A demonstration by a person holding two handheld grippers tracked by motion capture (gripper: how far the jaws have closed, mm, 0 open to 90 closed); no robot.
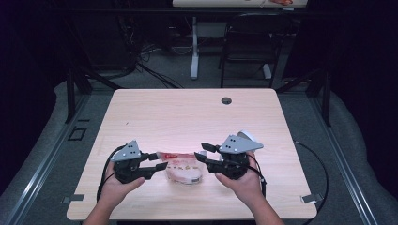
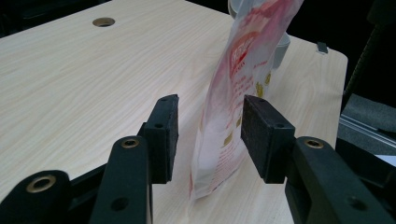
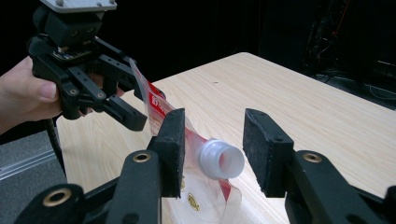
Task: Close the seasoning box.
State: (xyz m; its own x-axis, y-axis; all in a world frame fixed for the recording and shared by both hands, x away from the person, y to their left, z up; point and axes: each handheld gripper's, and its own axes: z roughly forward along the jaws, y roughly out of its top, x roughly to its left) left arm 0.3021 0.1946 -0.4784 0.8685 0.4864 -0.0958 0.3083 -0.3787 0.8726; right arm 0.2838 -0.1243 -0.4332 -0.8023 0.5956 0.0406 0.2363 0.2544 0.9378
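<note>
The spouted pouch [image 1: 184,169] lay low in the frame's centre between the unclenched left gripper [image 2: 210,135] and right gripper [image 3: 212,151], its spout [image 3: 222,161] untouched, so closing off-centre risked pinching film, letting it slip toward the table [image 1: 187,112] beyond.

— What is it?
— A clear plastic pouch [image 1: 184,169] with red print and small gold marks, fitted with a white screw spout [image 3: 220,161].
— How does it lie?
— Near the front edge of the tabletop [image 1: 187,112], midway across. Its bottom edge rests on the wood while the rest tilts up.
— And the spout?
— Open-mouthed, no cap on it, lying on its side at one end of the pouch.
</note>
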